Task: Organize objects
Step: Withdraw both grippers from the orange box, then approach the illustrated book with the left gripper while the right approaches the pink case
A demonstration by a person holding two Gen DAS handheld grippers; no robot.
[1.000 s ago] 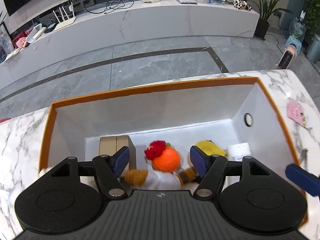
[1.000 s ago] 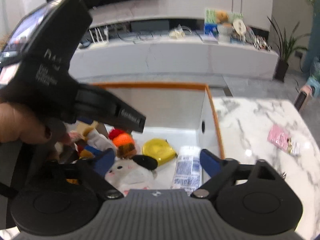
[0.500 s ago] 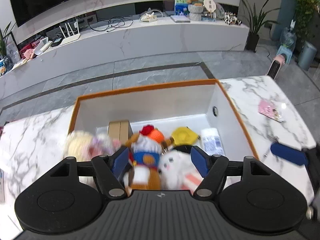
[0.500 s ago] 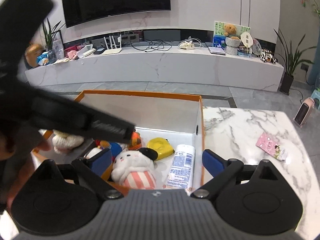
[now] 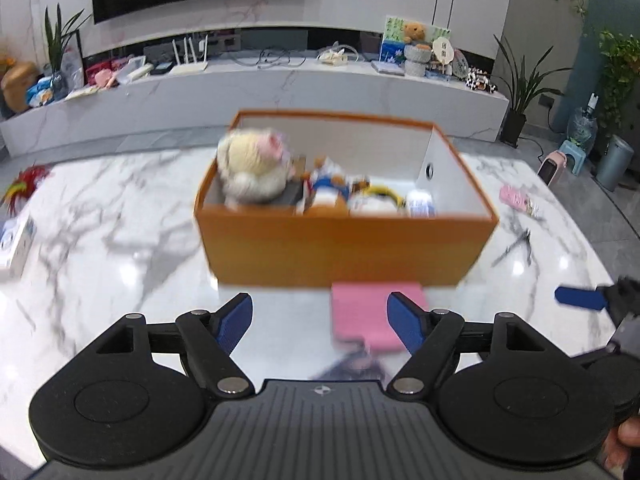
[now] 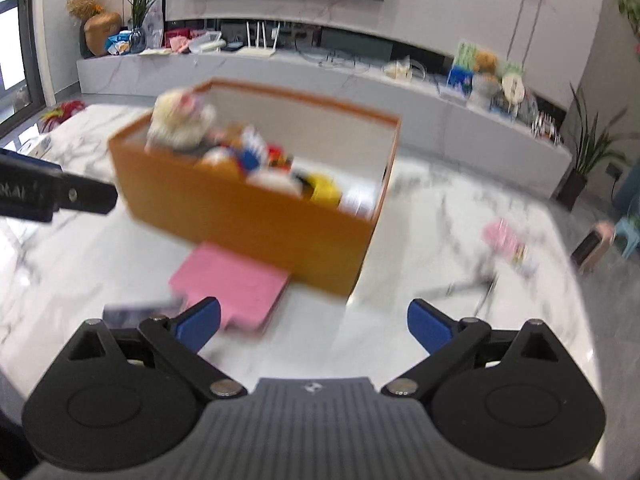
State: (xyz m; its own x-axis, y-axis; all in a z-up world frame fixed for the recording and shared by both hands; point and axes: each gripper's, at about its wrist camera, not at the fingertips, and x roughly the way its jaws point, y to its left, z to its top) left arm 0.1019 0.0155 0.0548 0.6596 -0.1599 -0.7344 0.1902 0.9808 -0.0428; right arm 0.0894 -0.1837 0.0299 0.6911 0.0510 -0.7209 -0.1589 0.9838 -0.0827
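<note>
An orange box (image 5: 344, 248) stands on the marble table (image 5: 120, 248); it also shows in the right wrist view (image 6: 256, 224). It holds several soft toys, among them a cream plush (image 5: 252, 168), a yellow item (image 6: 324, 190) and a white tube (image 5: 418, 204). A pink flat pad (image 5: 368, 316) lies in front of the box, also in the right wrist view (image 6: 232, 284). My left gripper (image 5: 320, 320) is open and empty, back from the box. My right gripper (image 6: 314, 324) is open and empty.
A pink packet (image 5: 516, 198) and a dark metal tool (image 5: 516, 244) lie on the table's right side. A red feathery item (image 5: 24, 184) and a white box (image 5: 16, 240) sit at the left. A dark flat item (image 6: 136, 312) lies beside the pad.
Both grippers have pulled back and up out of the box, empty. The toys stay inside. The whole box and the pink pad in front of it have come into view.
</note>
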